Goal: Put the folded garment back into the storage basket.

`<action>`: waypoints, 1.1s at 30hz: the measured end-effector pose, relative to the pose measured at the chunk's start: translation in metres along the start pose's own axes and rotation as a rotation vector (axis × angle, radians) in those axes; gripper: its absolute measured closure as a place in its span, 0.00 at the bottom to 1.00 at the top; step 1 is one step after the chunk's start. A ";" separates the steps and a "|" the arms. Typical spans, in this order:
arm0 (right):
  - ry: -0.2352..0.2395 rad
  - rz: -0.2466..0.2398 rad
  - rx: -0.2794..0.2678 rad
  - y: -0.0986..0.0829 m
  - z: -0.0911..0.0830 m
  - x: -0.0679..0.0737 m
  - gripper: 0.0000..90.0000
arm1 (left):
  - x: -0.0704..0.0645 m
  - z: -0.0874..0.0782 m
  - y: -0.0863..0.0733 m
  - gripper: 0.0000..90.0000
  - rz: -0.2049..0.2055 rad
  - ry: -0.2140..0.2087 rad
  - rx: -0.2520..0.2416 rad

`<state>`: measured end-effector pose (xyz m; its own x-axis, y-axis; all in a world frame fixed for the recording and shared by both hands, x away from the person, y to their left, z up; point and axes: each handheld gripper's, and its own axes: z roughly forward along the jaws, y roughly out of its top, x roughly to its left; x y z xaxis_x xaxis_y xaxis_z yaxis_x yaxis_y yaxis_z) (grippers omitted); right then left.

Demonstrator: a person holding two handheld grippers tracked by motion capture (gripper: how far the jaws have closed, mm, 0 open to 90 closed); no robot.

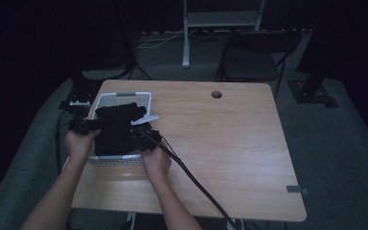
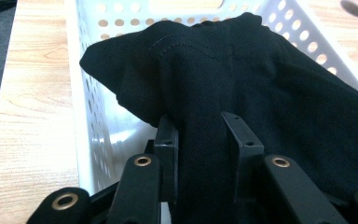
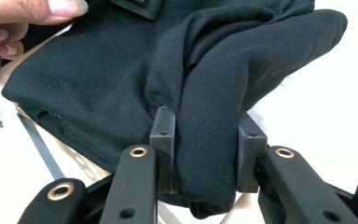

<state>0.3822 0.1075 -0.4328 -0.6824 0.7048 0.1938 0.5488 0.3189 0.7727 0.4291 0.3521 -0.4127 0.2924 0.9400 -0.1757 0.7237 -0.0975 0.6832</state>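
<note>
A black garment (image 1: 117, 127) is bunched over a white perforated basket (image 1: 124, 97) at the table's left side. My left gripper (image 1: 84, 125) holds the cloth from the left; its jaws pinch a thick fold of the black garment (image 2: 242, 79) above the white basket (image 2: 86, 93). My right gripper (image 1: 146, 134) grips the cloth's right side. In the right gripper view its jaws are shut on a rolled fold of the black garment (image 3: 205, 130), and fingers of the other hand (image 3: 32, 11) show at top left.
The wooden table (image 1: 230, 139) stretches to the right, with a round cable hole (image 1: 216, 94) near its far edge. A folding chair (image 1: 256, 60) stands behind the table. The right gripper's cable (image 1: 196, 184) trails across the front of the table.
</note>
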 end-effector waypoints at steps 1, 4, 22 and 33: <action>-0.005 -0.002 0.003 0.000 0.001 0.000 0.74 | 0.000 0.001 0.000 0.78 0.005 0.002 0.002; -0.024 -0.018 0.007 0.000 0.002 0.001 0.71 | 0.000 0.003 0.000 0.69 0.004 0.012 0.002; -0.026 0.020 -0.056 0.005 -0.008 -0.004 0.37 | -0.009 -0.002 -0.001 0.25 -0.002 0.001 -0.015; -0.027 0.052 -0.060 0.004 -0.012 -0.010 0.22 | -0.015 -0.017 -0.003 0.24 0.028 0.008 -0.100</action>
<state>0.3851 0.0943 -0.4240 -0.6400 0.7366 0.2186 0.5527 0.2437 0.7970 0.4124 0.3436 -0.4002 0.3062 0.9401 -0.1498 0.6494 -0.0912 0.7550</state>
